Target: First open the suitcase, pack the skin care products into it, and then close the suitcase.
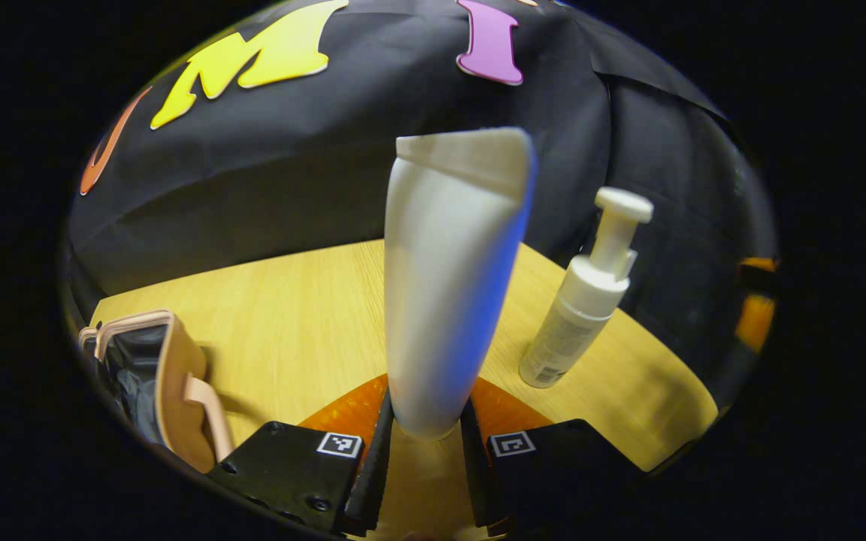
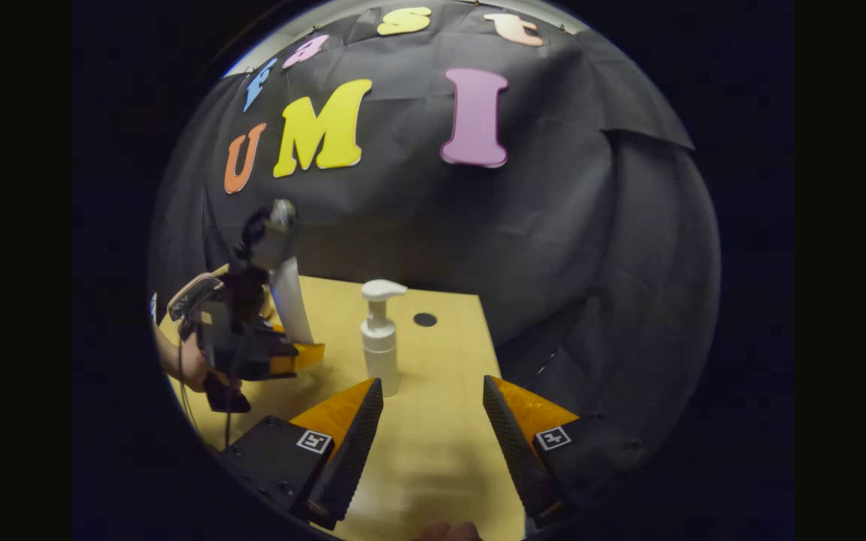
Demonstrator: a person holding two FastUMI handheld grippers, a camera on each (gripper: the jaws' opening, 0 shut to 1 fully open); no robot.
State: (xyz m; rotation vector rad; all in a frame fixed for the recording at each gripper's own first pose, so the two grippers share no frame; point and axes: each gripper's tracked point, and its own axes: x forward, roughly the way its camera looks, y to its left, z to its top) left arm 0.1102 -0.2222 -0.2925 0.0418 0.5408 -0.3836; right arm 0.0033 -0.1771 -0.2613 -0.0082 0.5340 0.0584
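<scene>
while a white tube (image 1: 444,300) is clamped upright between the left gripper (image 1: 425,443) fingers above the wooden table (image 1: 298,315), the open suitcase (image 1: 158,376) is seen at lower left in the left gripper view. the right gripper (image 2: 433,428) is held spread, gripping nothing, with a pump bottle (image 2: 380,338) standing just ahead; a dark hole (image 2: 425,319) is seen behind it in the right gripper view.

Suitcase (image 1: 155,383) cut off at the left gripper view's edge; tube's (image 1: 448,285) cap end between fingers, hidden.
</scene>
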